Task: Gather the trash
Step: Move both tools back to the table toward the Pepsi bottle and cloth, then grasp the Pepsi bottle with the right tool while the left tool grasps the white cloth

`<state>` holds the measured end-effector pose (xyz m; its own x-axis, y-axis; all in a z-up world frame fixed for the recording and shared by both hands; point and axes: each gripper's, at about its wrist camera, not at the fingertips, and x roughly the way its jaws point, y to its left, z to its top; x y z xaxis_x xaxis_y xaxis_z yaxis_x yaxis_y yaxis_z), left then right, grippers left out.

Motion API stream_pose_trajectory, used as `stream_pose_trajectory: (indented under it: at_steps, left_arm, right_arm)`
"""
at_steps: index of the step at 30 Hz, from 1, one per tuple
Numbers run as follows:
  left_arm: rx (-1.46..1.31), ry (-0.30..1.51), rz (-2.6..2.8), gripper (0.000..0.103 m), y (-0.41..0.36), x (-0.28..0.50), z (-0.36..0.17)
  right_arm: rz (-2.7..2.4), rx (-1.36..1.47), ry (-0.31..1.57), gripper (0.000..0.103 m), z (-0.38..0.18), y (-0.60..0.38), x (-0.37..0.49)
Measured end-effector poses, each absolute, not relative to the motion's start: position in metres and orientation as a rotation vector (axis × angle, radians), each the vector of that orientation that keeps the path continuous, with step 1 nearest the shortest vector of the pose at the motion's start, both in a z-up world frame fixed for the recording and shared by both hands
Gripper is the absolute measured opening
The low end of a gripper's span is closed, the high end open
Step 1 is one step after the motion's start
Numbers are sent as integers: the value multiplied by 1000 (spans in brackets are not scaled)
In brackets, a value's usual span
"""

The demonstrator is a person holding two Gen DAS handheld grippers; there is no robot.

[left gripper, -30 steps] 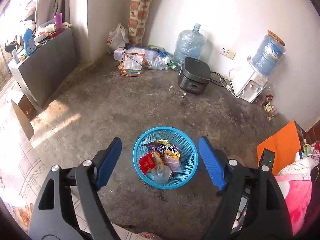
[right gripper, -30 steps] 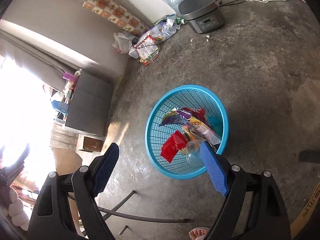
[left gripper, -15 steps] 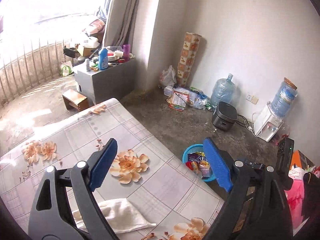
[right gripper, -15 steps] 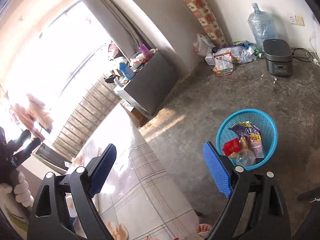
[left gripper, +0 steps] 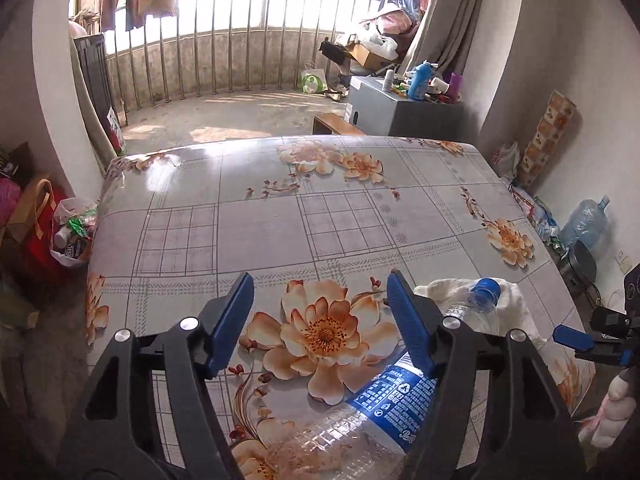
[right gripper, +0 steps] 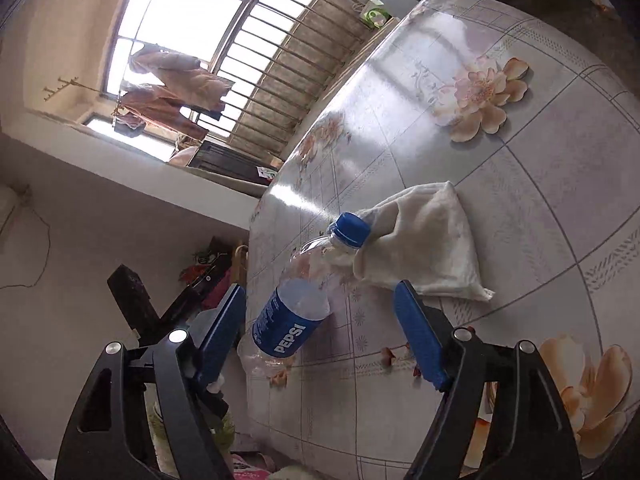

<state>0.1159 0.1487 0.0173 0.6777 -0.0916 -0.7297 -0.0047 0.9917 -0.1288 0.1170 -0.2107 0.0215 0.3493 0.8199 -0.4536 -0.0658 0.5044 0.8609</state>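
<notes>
1. The left tongs (left gripper: 320, 320) stand wide open and hold nothing; between the blue pads lies only the printed flower of the worktop (left gripper: 260, 208).
2. The right tongs (right gripper: 320, 332) are likewise spread wide and empty — the plastic bottle (right gripper: 296, 312) lies in front of them, nearer the left pad, but no pad touches it as far as this view shows.
3. The bottle rests on its side on the worktop, blue cap (right gripper: 351, 230) pointing away from the right tongs, its neck against or just over the edge of a white cloth (right gripper: 424, 248). In the left wrist view the same bottle (left gripper: 384, 400) runs under the right pad of the left tongs, cap up by the cloth (left gripper: 508, 304).
4. Step in hand, as I judge it: lining up on the bottle as the next piece of trash — no grasp made yet.
5. Next move calls for one pair of tongs to straddle the labelled middle, then close gently; a round, light bottle may roll or squirt out, and the cloth should stay behind.
</notes>
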Motion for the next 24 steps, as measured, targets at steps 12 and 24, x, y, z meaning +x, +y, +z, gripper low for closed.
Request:
stream_pose_trajectory:
  at_steps: [12,24]
  left_arm:
    - [-437,1073,-391,41,160,79,-58]
    - [-373,1072,-558,39,82,54,-53]
  right_arm:
    - [674,860,1266,76,-15,-132,118]
    - [660,779,1165,66,5,-169,105]
